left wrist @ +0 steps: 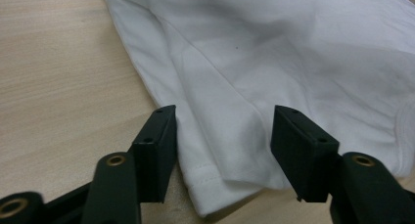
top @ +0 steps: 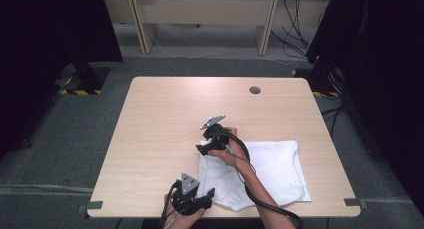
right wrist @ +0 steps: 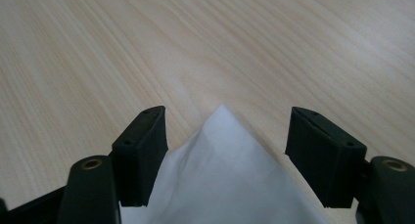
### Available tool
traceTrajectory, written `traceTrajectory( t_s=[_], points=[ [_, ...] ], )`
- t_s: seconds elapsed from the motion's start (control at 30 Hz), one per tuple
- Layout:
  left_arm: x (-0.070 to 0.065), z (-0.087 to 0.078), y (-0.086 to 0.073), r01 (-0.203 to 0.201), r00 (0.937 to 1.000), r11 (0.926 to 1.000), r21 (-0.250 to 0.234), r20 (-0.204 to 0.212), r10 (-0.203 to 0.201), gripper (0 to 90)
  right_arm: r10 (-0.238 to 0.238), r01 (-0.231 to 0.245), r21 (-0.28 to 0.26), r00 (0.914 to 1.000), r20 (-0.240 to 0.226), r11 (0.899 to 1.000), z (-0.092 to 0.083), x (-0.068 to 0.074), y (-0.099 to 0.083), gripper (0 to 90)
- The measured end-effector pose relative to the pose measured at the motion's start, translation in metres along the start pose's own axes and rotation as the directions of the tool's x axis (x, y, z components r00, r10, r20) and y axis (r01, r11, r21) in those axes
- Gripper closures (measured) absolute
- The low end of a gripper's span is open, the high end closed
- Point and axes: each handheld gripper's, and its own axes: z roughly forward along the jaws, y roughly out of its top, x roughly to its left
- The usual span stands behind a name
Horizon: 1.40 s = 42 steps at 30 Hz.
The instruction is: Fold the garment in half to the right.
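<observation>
Now both grippers straddle corners of the folded white shirt [top: 260, 171] on the near right of the table [top: 165, 114]: the left gripper [left wrist: 222, 150] stands spread around the stitched hem corner, the right gripper [right wrist: 225, 155] spread around a pointed far corner, pads not yet pinching. Best to sink each pair low so the soft, limp cotton layers all sit between the jaws, then close together on pale smooth wood

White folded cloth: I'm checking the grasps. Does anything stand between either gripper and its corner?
Nothing visible: the white folded cloth has a corner lying between the open jaws of the left gripper and right gripper.
</observation>
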Motion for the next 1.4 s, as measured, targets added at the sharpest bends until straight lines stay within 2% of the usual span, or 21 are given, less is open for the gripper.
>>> traceTrajectory(
  t_s=[0.27,0.37,0.4,0.43,0.47,0.5,0.53,0.57,0.6,0.7,0.8,1.07,1.1,1.13,1.17,1.2,1.23,1.27,1.3,1.33,1.4],
  points=[
    [0.001,0.0,-0.001,-0.017,0.9998,0.9998,-0.009,0.009,0.017,58.5,-0.027,0.027,0.029,0.9996,-0.007,0.999,0.005,-0.004,-0.004,54.4],
    [0.002,-0.002,0.001,-0.031,0.9994,0.9985,-0.045,0.016,0.031,66.4,-0.032,0.033,0.027,0.9991,-0.029,0.999,0.005,-0.005,-0.005,63.6],
    [0.002,-0.002,0.001,-0.031,0.9994,0.9985,-0.045,0.016,0.031,73.9,-0.032,0.033,0.027,0.9991,-0.029,0.999,0.005,-0.005,-0.005,63.6],
    [0.002,-0.002,0.001,-0.031,0.9994,0.9985,-0.045,0.016,0.031,73.9,-0.046,0.046,0.023,0.9986,-0.025,0.999,0.004,-0.006,-0.006,63.6],
    [0.002,-0.003,0.002,-0.032,0.9991,0.9972,-0.067,0.025,0.034,73.9,-0.046,0.046,0.023,0.9986,-0.025,0.999,0.004,-0.006,-0.006,73.6],
    [0.002,-0.003,0.002,-0.032,0.9991,0.9972,-0.067,0.025,0.034,80.1,-0.046,0.046,0.023,0.9986,-0.025,0.999,0.004,-0.006,-0.006,73.6],
    [0.002,-0.003,0.002,-0.032,0.9991,0.9972,-0.067,0.025,0.034,80.1,-0.046,0.047,0.006,0.9985,-0.029,0.999,0.0,-0.007,-0.006,73.6],
    [0.001,-0.004,0.004,-0.035,0.9989,0.9953,-0.09,0.027,0.037,80.1,-0.046,0.047,0.006,0.9985,-0.029,0.999,0.0,-0.007,-0.006,78.7],
    [0.001,-0.004,0.004,-0.035,0.9989,0.9953,-0.09,0.027,0.037,83.3,-0.046,0.047,0.006,0.9985,-0.029,0.999,0.0,-0.007,-0.006,78.7],
    [0.0,-0.005,0.005,-0.039,0.9988,0.9939,-0.103,0.025,0.042,84.2,-0.055,0.055,-0.015,0.9981,-0.026,0.998,-0.005,-0.009,-0.006,80.9],
    [-0.002,-0.008,0.008,-0.048,0.9984,0.9916,-0.12,0.024,0.052,84.7,-0.054,0.052,-0.062,0.9983,-0.022,0.997,-0.017,-0.01,-0.005,81.5],
    [-0.012,-0.019,0.022,-0.075,0.9959,0.9811,-0.179,0.037,0.083,85.3,-0.032,0.029,-0.109,0.9992,-0.025,0.994,-0.031,-0.014,-0.003,81.4],
    [-0.016,-0.02,0.029,-0.084,0.9944,0.9776,-0.193,0.047,0.094,85.3,-0.021,0.016,-0.135,0.9993,-0.031,0.991,-0.041,-0.018,-0.002,81.5],
    [-0.016,-0.02,0.029,-0.084,0.9944,0.9776,-0.193,0.047,0.094,85.2,-0.021,0.016,-0.135,0.9993,-0.031,0.991,-0.041,-0.018,-0.002,81.5],
    [-0.016,-0.02,0.029,-0.084,0.9944,0.9776,-0.193,0.047,0.094,85.2,-0.009,0.003,-0.165,0.9993,-0.035,0.986,-0.052,-0.022,-0.001,81.5],
    [-0.022,-0.023,0.038,-0.099,0.9916,0.9726,-0.21,0.061,0.114,85.2,-0.009,0.003,-0.165,0.9993,-0.035,0.986,-0.052,-0.022,-0.001,81.5],
    [-0.022,-0.023,0.038,-0.099,0.9916,0.9726,-0.21,0.061,0.114,85.3,-0.009,0.003,-0.165,0.9993,-0.035,0.986,-0.052,-0.022,-0.001,81.5],
    [-0.029,-0.024,0.045,-0.11,0.9885,0.9671,-0.23,0.077,0.13,85.3,-0.001,-0.007,-0.191,0.9993,-0.038,0.982,-0.066,-0.027,-0.001,81.5],
    [-0.029,-0.024,0.045,-0.11,0.9885,0.9671,-0.23,0.077,0.13,85.3,-0.001,-0.007,-0.191,0.9993,-0.038,0.982,-0.066,-0.027,-0.001,81.5],
    [-0.029,-0.024,0.045,-0.11,0.9885,0.9671,-0.23,0.077,0.13,85.3,0.005,-0.011,-0.205,0.9995,-0.03,0.979,-0.077,-0.032,-0.002,81.5],
    [-0.036,-0.025,0.053,-0.123,0.9846,0.9617,-0.245,0.092,0.149,85.3,0.016,-0.024,-0.219,0.9992,-0.037,0.976,-0.084,-0.036,-0.003,81.6]
  ],
)
